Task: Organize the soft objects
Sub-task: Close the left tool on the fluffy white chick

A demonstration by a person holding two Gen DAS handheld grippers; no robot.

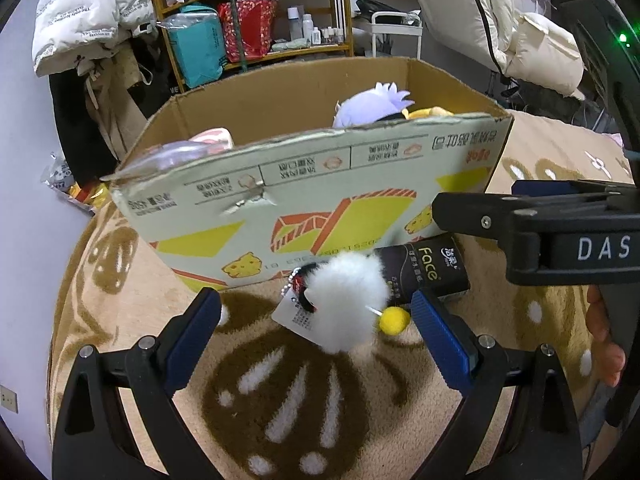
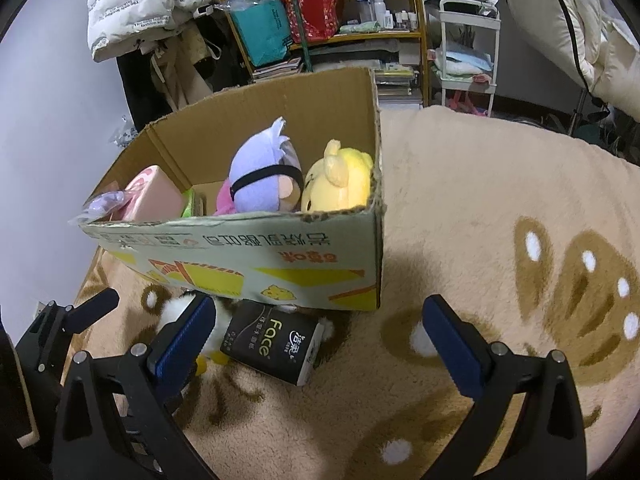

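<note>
A white fluffy pom-pom toy (image 1: 349, 300) with a yellow ball and a paper tag lies on the beige blanket in front of the cardboard box (image 1: 304, 196). My left gripper (image 1: 316, 312) is open, its fingers either side of the toy, not touching it. A black "Face" tissue pack (image 1: 434, 272) lies just behind the toy against the box; it also shows in the right wrist view (image 2: 276, 344). The box (image 2: 248, 252) holds a purple plush (image 2: 264, 180), a yellow plush (image 2: 336, 184) and a pink pack (image 2: 152, 196). My right gripper (image 2: 320, 320) is open and empty above the blanket.
The blanket (image 2: 480, 208) with brown paw prints covers the bed. Behind the box stand a wooden shelf (image 2: 328, 12) with bags and bottles, a white cart (image 2: 468, 52), and hanging coats (image 1: 88, 12). The right gripper's body (image 1: 560, 232) is at the left view's right edge.
</note>
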